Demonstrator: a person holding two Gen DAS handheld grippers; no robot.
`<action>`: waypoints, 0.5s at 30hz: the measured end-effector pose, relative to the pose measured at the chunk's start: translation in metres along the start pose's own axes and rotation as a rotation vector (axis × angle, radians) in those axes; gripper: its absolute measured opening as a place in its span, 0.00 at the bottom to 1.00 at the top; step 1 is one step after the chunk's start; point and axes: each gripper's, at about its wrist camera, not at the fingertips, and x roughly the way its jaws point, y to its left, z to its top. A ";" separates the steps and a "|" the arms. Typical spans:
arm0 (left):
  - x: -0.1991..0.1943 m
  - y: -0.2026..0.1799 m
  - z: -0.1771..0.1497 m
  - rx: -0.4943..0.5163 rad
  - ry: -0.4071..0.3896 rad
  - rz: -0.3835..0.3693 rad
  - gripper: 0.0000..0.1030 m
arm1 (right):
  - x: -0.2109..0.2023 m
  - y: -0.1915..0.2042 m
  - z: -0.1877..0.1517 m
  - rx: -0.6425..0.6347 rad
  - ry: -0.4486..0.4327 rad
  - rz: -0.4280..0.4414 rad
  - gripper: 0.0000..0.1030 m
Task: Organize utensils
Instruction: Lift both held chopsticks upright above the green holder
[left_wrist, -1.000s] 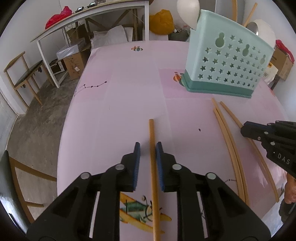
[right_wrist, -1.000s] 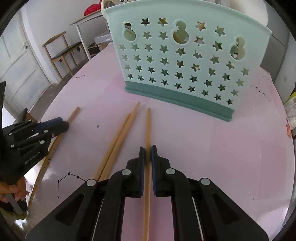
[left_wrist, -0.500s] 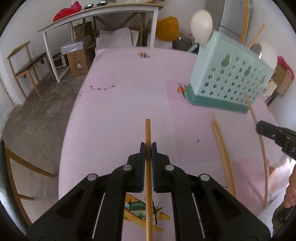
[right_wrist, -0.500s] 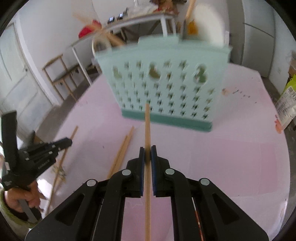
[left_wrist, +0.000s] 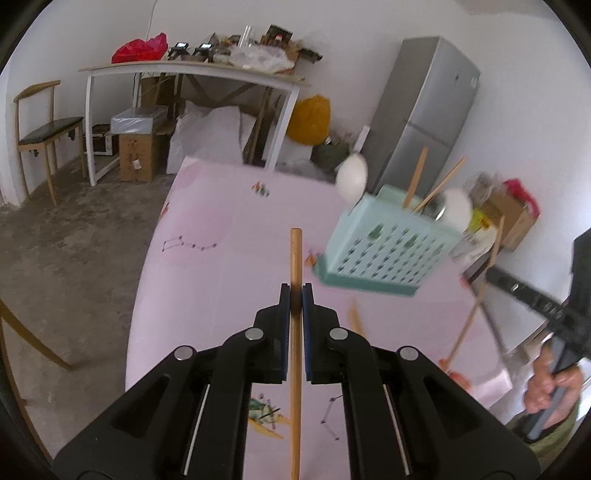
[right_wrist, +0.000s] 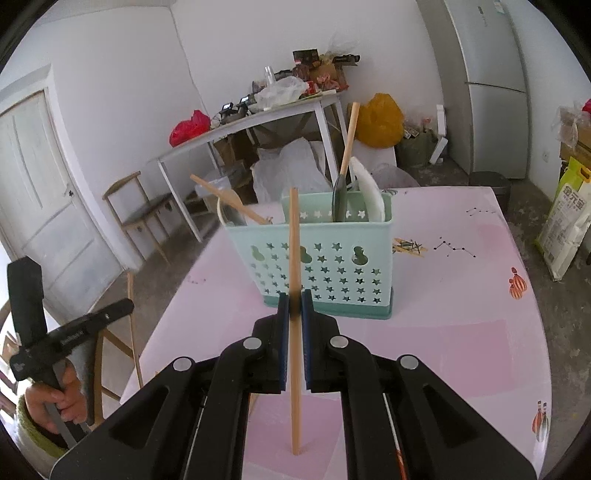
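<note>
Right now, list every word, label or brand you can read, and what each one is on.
"金元宝", as best I can read it: on the yellow-green sack.
White lettering on the left gripper: too blurred to read.
Badge on the fridge: too small to read.

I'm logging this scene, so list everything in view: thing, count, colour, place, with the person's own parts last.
Caddy: one, mint green with star cut-outs, upright on the table, already holding utensils.
Held chopsticks: two, wooden, one in the left gripper, one in the right gripper.
Loose chopsticks: blurred, count unclear, wooden, on the table right of the caddy in the left view.
Table: one, pink with small printed pictures.
White desk: one, cluttered, against the far wall.
Fridge: one, grey, by the wall.
Chair: one, wooden, dark seat.
Yellow bag: one, on the floor.
Left gripper: black, shut on a chopstick.
Right gripper: black, shut on a chopstick.
</note>
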 end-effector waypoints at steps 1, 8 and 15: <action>-0.003 0.000 0.003 -0.005 -0.011 -0.015 0.05 | -0.001 -0.003 0.000 0.001 -0.003 -0.001 0.07; -0.020 -0.022 0.041 0.000 -0.113 -0.142 0.05 | -0.012 -0.005 -0.003 0.009 -0.026 -0.007 0.07; -0.027 -0.064 0.098 0.042 -0.234 -0.306 0.05 | -0.014 -0.011 -0.004 0.021 -0.033 -0.014 0.07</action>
